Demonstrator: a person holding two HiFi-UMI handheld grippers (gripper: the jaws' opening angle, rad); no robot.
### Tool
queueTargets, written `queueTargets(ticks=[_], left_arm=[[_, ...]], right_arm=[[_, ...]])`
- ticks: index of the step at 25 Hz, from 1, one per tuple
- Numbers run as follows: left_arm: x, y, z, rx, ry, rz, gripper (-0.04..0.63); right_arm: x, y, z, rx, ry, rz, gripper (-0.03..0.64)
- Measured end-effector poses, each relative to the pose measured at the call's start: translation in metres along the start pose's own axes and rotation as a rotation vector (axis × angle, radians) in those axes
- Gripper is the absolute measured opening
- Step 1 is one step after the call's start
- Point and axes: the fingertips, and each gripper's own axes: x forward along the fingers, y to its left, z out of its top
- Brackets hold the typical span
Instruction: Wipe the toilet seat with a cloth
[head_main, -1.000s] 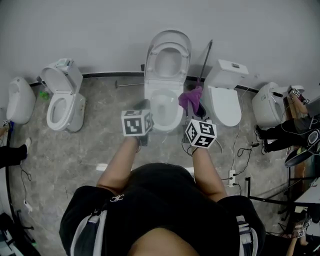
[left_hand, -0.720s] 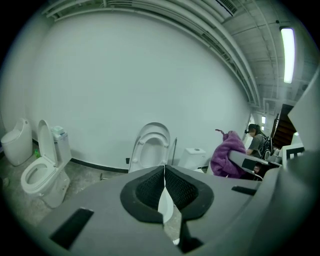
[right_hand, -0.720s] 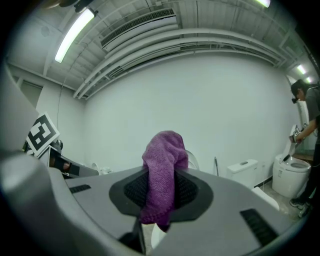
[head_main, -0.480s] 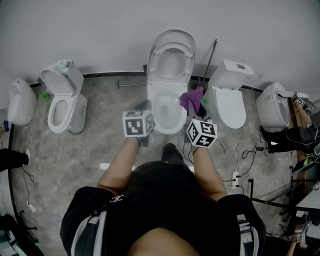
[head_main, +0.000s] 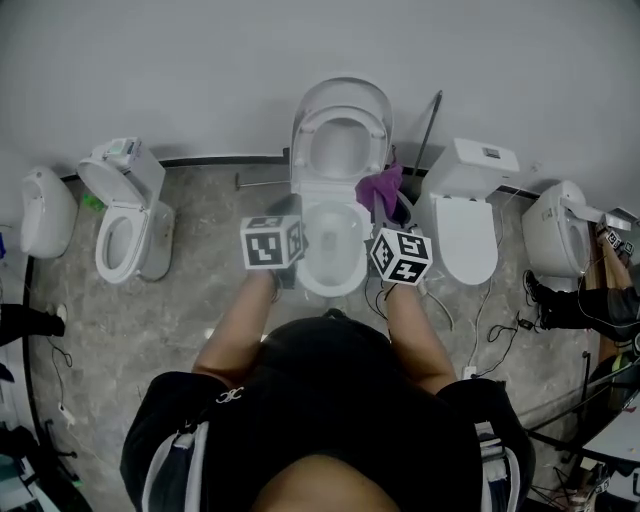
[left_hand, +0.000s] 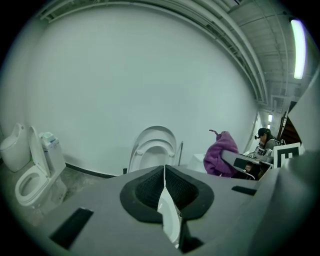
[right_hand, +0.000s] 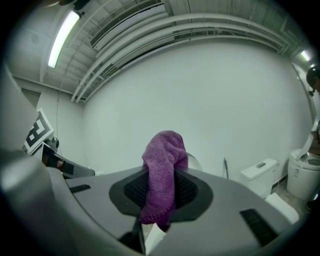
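The left tongs (left_hand: 164, 172) are closed right up, the two black pads meeting along a thin line with nothing caught between them; they hang empty over the near left edge of the white toilet bowl (head_main: 330, 250), apart from it as far as the head view shows. The right tongs (head_main: 387, 212) are clamped on the purple cloth (right_hand: 162, 165) – its fabric bunches up in a rounded lump above the tips and a narrower tail hangs down between the pads towards the camera. In the head view the cloth sits in the air just right of the bowl and below the raised toilet seat (head_main: 311, 142), not touching either. The seat stands upright together with its lid against the pale wall (head_main: 200, 70), so the bowl's rim lies bare. Both tongs point towards this middle toilet from either side of the bowl, with the marker cubes nearest the person. A thin dark rod (head_main: 430, 125) leans on the wall just right of the raised seat – beyond it stands another toilet (head_main: 468, 225) with its lid down, and a third (head_main: 125, 225) stands open well to the left on the grey floor (head_main: 200, 290)
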Motion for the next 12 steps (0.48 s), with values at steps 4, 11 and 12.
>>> queueTargets(ticks=[4,11,12], left_arm=[[0.044,-0.006,0.023,-0.003,0.006,0.009,0.009],[0.108,-0.015,0.041,-0.023,0.037,0.039,0.009],[0.115,-0.015,0.040,-0.024,0.046,0.044,0.009]], right_arm=[[0.043,-0.035,0.005,0.005,0.022,0.013,0.081],[0.105,-0.094,-0.013,0.055,0.091,0.024,0.081],[0.112,-0.101,-0.017,0.069,0.100,0.017,0.081]])
